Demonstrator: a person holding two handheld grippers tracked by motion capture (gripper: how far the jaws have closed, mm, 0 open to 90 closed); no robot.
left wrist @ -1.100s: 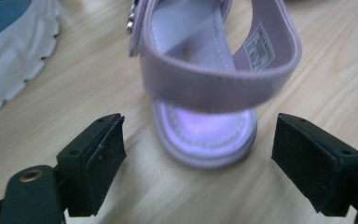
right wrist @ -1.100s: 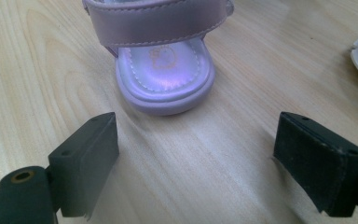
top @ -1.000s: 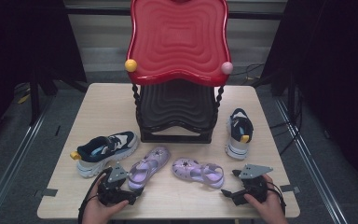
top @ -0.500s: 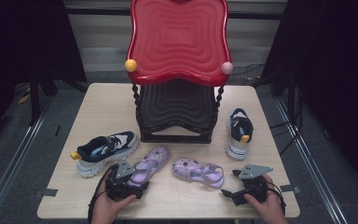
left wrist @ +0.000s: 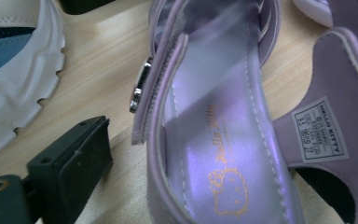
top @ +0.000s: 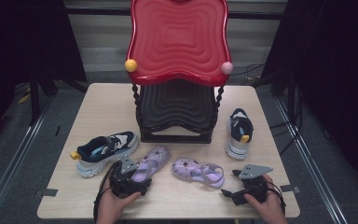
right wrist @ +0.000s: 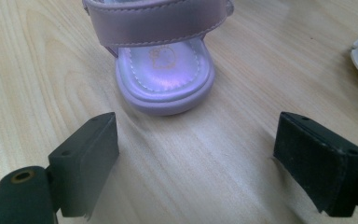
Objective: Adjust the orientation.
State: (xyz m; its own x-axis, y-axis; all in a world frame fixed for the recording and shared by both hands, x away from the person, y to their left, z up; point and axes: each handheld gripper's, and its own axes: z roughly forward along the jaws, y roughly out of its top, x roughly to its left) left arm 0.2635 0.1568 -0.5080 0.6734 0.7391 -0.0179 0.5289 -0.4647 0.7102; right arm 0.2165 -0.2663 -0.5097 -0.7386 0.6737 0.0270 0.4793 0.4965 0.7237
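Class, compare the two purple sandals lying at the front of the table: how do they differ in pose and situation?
The left sandal lies slanted, toe toward the black rack; the right sandal lies more across the table. The left claw is open around the left sandal's heel, while the right claw waits open, apart from the right sandal. Both are purple, strapped, and upright on their soles.

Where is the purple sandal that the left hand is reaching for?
In the high view, that purple sandal lies near the table's front edge, between the blue sneaker and the other purple sandal.
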